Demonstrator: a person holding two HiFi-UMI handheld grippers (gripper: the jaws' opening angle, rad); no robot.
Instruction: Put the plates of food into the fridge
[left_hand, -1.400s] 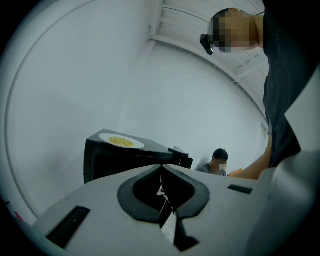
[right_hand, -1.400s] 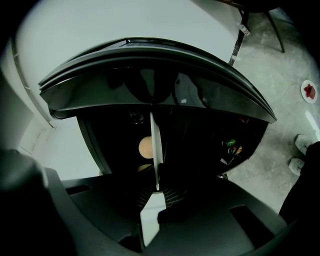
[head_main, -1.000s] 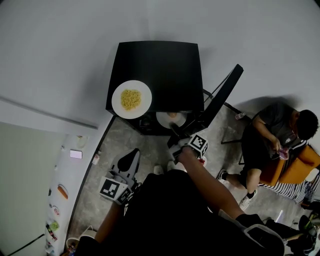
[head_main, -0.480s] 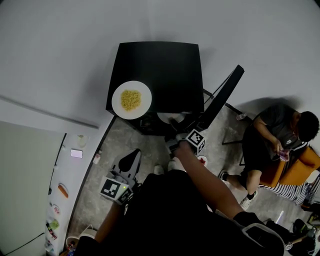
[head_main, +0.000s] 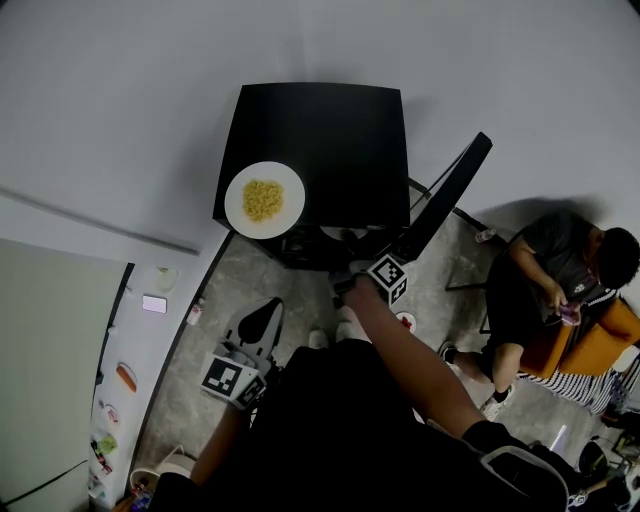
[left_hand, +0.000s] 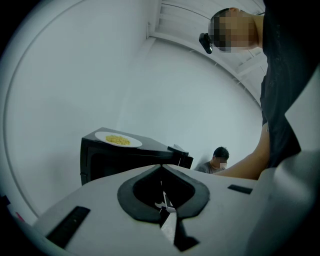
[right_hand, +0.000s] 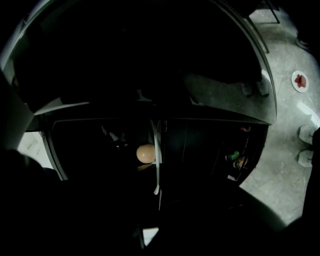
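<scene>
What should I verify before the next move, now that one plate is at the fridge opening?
1. The fridge door stands open: ok.
2. The right hand-held gripper is shut on the plate with the round food: ok.
3. Free shelf space under that plate: cannot tell, the interior is too dark.
4. The left hand-held gripper is shut and empty, away from the fridge: ok.
5. The plate of yellow food is stored: not ok, it sits on the fridge top.

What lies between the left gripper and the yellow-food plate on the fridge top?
Head view: only bare grey floor separates left gripper from fridge carrying the plate.
</scene>
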